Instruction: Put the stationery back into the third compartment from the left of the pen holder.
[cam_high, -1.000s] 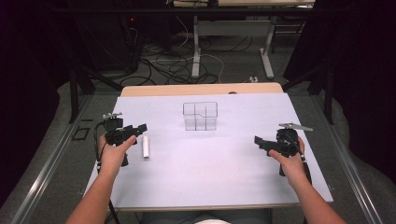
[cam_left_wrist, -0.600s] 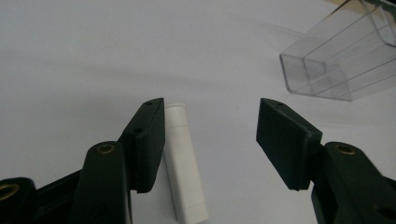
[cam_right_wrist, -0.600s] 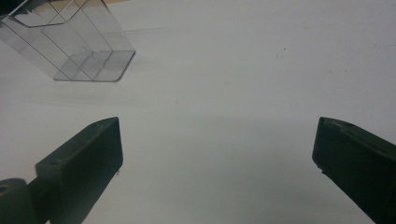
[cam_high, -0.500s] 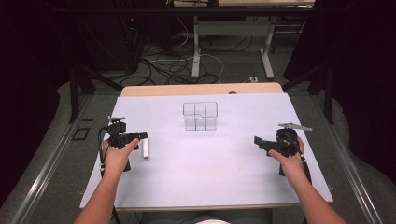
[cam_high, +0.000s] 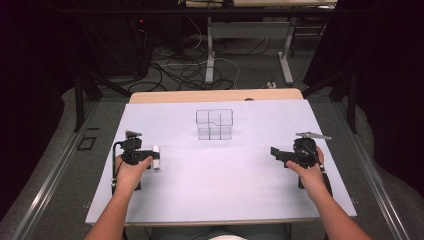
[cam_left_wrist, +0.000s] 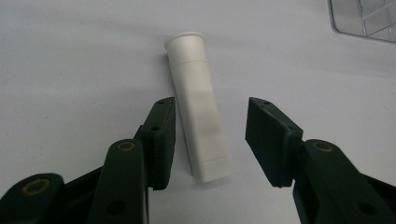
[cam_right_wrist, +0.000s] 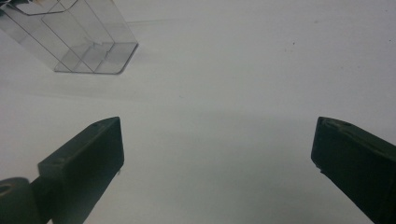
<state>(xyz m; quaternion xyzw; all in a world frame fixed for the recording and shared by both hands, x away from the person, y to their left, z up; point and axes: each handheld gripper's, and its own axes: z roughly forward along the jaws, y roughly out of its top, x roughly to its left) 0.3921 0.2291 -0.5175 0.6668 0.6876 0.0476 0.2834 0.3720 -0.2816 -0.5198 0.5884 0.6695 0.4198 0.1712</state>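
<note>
Tube (cam_left_wrist: 200, 116), white, lies flat on the white table (cam_high: 225, 175) between the left gripper's (cam_left_wrist: 210, 140) closing jaws, untouched. Clear divided box (cam_high: 214, 124) stands well apart. Right gripper (cam_right_wrist: 217, 154) gapes empty.

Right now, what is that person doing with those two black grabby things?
A person sits at a white table with a gripper in each hand. The left gripper is down over a small white tube that lies flat on the table. Its jaws have just been closing, with the tube between them, but a gap shows on one side, so it is not squeezed yet. The right gripper waits with its jaws wide open and nothing in them. A clear plastic organizer stands farther back.
</note>
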